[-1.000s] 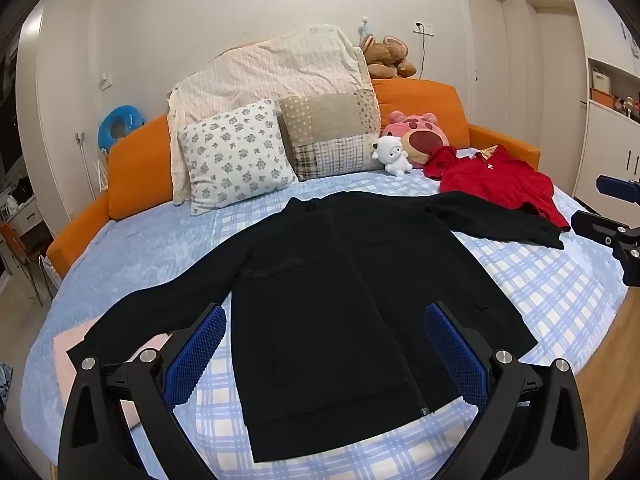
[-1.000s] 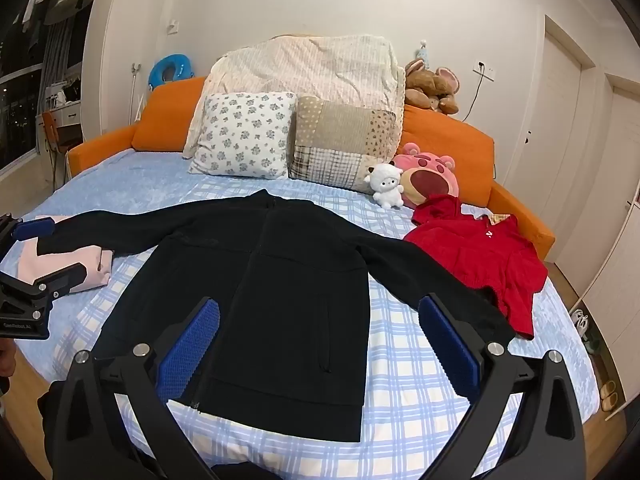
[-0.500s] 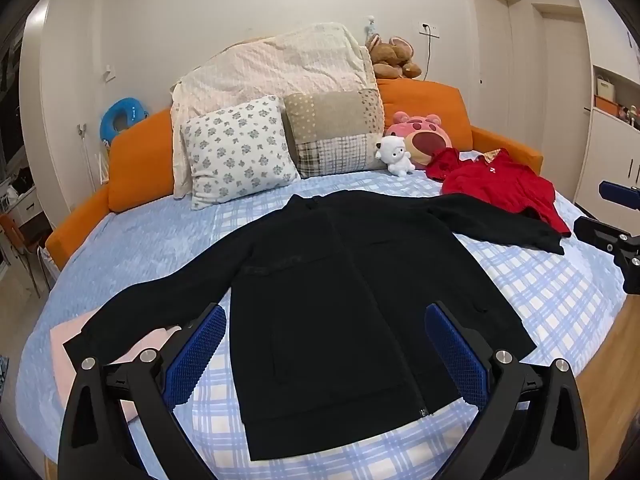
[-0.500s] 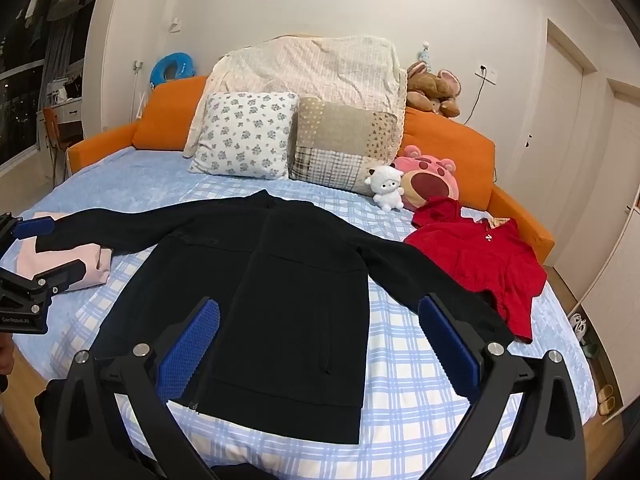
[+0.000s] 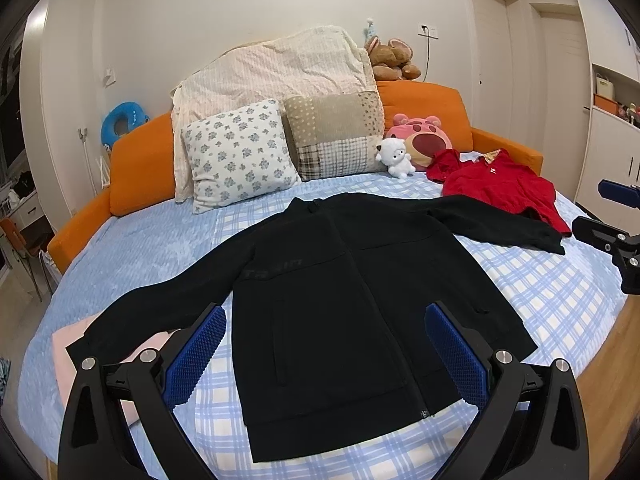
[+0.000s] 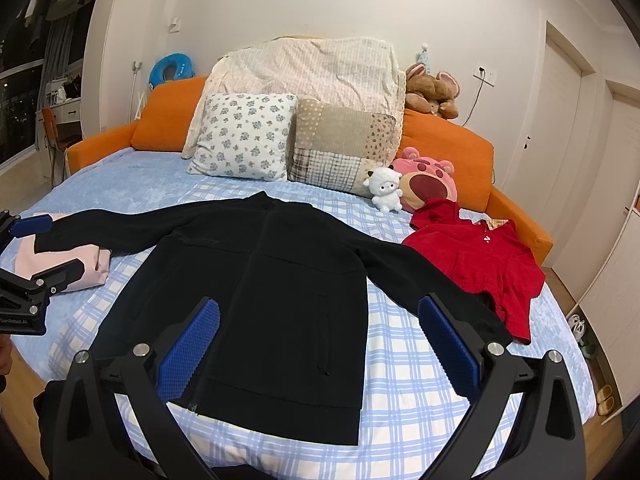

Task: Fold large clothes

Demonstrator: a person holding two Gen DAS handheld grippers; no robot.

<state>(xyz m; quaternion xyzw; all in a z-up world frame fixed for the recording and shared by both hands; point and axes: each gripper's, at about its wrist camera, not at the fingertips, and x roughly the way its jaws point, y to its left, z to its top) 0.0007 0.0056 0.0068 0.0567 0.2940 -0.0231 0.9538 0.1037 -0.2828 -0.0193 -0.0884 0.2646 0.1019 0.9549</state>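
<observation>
A large black zip-front jacket (image 5: 344,304) lies flat and face up on the bed's blue-and-white checked sheet (image 5: 552,292), its hem toward the near edge and its collar toward the pillows. Both sleeves are spread out sideways — one runs across a folded pale pink garment (image 6: 60,264) near the bed's left edge, the other reaches toward a crumpled red garment (image 6: 480,264) and its cuff lies just beside that red cloth.

The left gripper (image 5: 326,354) hangs above the jacket's lower half with its jaws wide apart and nothing between the blue ribbed pads (image 5: 196,356). The right gripper (image 6: 318,350) hovers over the jacket's hem region, jaws likewise spread and holding nothing; each gripper shows at the edge of the other's view.

At the head of the bed, against an orange upholstered headboard (image 6: 444,140), lean a white floral pillow (image 6: 244,140) and a beige patchwork pillow (image 6: 340,148), with a cream quilted blanket (image 6: 316,72) draped behind them. A small white plush lamb (image 6: 385,190) sits touching a pink bear-face cushion (image 6: 428,184).
</observation>
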